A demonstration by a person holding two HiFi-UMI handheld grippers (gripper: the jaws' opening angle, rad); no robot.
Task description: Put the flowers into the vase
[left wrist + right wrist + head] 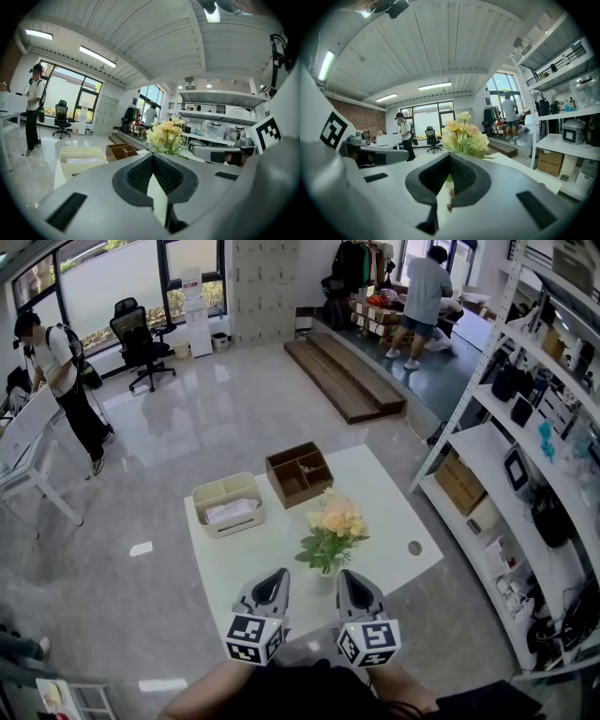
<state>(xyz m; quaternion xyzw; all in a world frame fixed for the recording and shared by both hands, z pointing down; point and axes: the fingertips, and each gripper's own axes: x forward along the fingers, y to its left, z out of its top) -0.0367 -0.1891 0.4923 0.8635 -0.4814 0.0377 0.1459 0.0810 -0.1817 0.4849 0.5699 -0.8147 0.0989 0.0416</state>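
A bunch of yellow and peach flowers [336, 521] with green leaves stands upright in a small vase [326, 569] at the middle of the white table [375, 493]. The leaves hide most of the vase. My left gripper [277, 575] and right gripper [345, 576] hover side by side at the near table edge, just short of the vase, both shut and empty. In the left gripper view the flowers [166, 133] rise beyond the closed left gripper [152, 156]. In the right gripper view the flowers [464, 133] stand straight ahead of the closed right gripper [450, 156].
A cream bin [228, 502] and a brown divided wooden box [300, 472] sit on the table's far side. The tabletop has a round hole [414, 547] at its right. Shelving [525, 474] runs along the right. People stand at far left [66, 381] and at the back [422, 296].
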